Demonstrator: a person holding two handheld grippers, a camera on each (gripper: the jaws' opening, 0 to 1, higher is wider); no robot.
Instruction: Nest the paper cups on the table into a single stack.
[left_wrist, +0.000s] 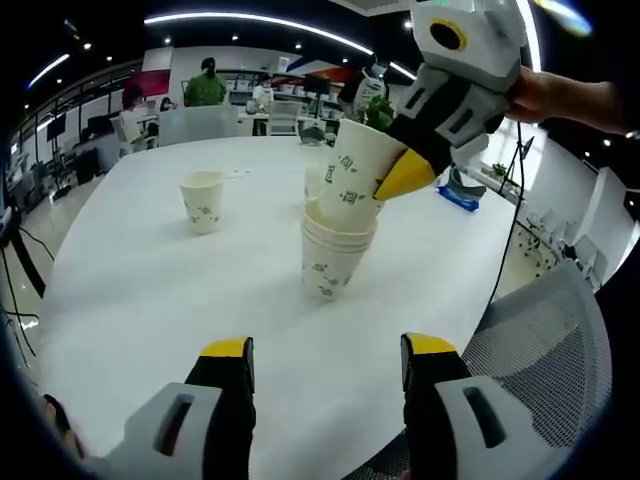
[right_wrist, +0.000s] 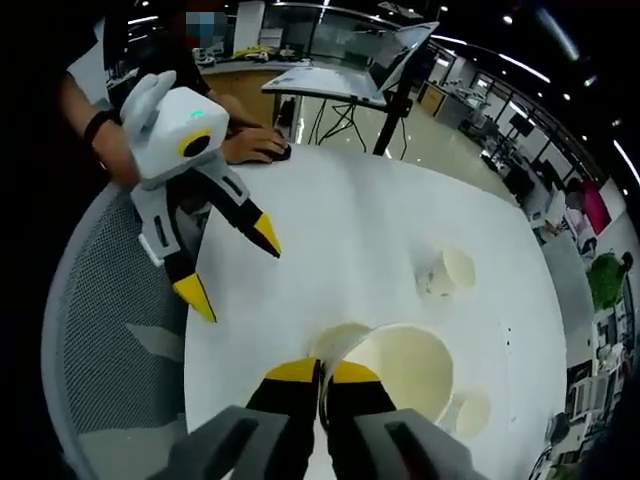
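A short stack of nested paper cups (left_wrist: 335, 250) stands mid-table on the white table (left_wrist: 150, 290). My right gripper (left_wrist: 400, 175) is shut on the rim of another cup (left_wrist: 355, 170), held tilted with its base in the stack's mouth. In the right gripper view its jaws (right_wrist: 323, 375) pinch that cup's wall (right_wrist: 400, 370), and the stack's rim (right_wrist: 335, 345) peeks out below. A loose cup (left_wrist: 203, 200) stands upright to the left. A further cup (left_wrist: 312, 180) sits partly hidden behind the stack. My left gripper (left_wrist: 328, 350) hangs open near the table's front edge, apart from the stack, empty (right_wrist: 232, 265).
A grey mesh chair (left_wrist: 540, 340) stands at the table's near right edge, also (right_wrist: 110, 330). A blue object (left_wrist: 460, 198) lies at the far right of the table. A person's hand (right_wrist: 250, 145) rests on the table edge. People and desks are far behind.
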